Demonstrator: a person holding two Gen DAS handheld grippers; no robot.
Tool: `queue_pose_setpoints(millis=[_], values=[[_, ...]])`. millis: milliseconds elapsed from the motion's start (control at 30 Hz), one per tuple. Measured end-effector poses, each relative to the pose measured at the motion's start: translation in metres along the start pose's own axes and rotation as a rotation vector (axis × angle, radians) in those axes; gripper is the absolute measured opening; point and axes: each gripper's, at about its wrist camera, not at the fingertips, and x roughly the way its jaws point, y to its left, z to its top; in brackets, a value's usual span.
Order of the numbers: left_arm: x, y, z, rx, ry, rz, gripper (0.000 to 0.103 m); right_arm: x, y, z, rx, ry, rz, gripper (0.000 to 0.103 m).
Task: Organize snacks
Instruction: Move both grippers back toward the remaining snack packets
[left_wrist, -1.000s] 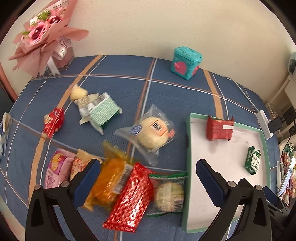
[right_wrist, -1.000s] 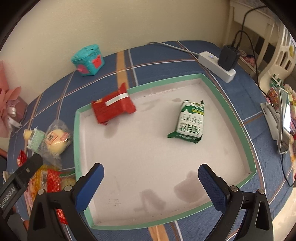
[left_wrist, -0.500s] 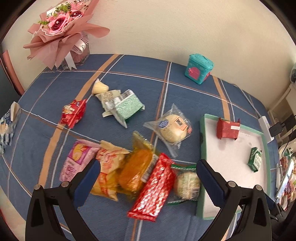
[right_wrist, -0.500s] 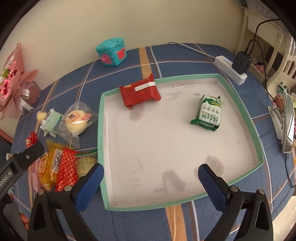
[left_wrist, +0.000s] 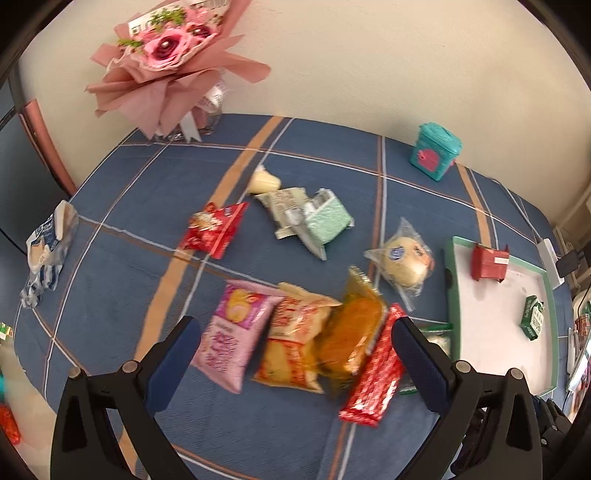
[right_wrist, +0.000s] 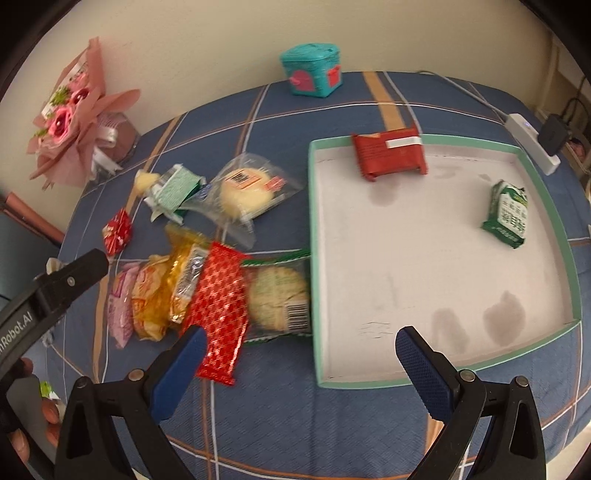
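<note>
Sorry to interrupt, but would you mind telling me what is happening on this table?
A person with a handheld gripper in each hand is sorting snacks into a green-rimmed tray. Two packets already lie inside: a red one and a green one. The rest sit in a loose pile on the blue cloth beside it. The left gripper and right gripper both hover open, holding nothing.

I count two snack packets inside my white tray with the green rim (right_wrist: 314, 236): one red packet (right_wrist: 389, 157) at the far edge and one green packet (right_wrist: 508, 214) to the right. Left of the tray, on the blue checked cloth (left_wrist: 147, 206), about ten more wrapped snacks lie loose. Far off stand one teal box (left_wrist: 435, 151) and one pink paper bouquet (left_wrist: 173, 70).
</note>
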Motion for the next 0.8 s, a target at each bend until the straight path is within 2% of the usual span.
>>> queue_pose_setpoints(millis=[200,433,500,567,700,800], values=[[0.002,0.024,-0.006,-0.041,0.013,0.016,0.103,0.004,0.019,-0.003,-0.029,0.022,0.067,0.103],[0.011,0.043,-0.009,-0.109,0.038,-0.022,0.103,0.008,0.035,-0.001,-0.034,0.024,0.092,0.102],[0.015,0.046,-0.009,-0.124,0.050,-0.039,0.103,0.011,0.039,0.000,-0.025,0.033,0.105,0.092],[0.019,0.049,-0.009,-0.135,0.057,-0.036,0.102,0.016,0.043,0.000,-0.026,0.049,0.125,0.087],[0.026,0.059,-0.005,-0.159,0.059,-0.036,0.102,0.022,0.050,0.003,-0.027,0.055,0.137,0.078],[0.032,0.064,-0.003,-0.174,0.063,-0.055,0.102,0.026,0.055,0.007,-0.010,0.059,0.178,0.076]])
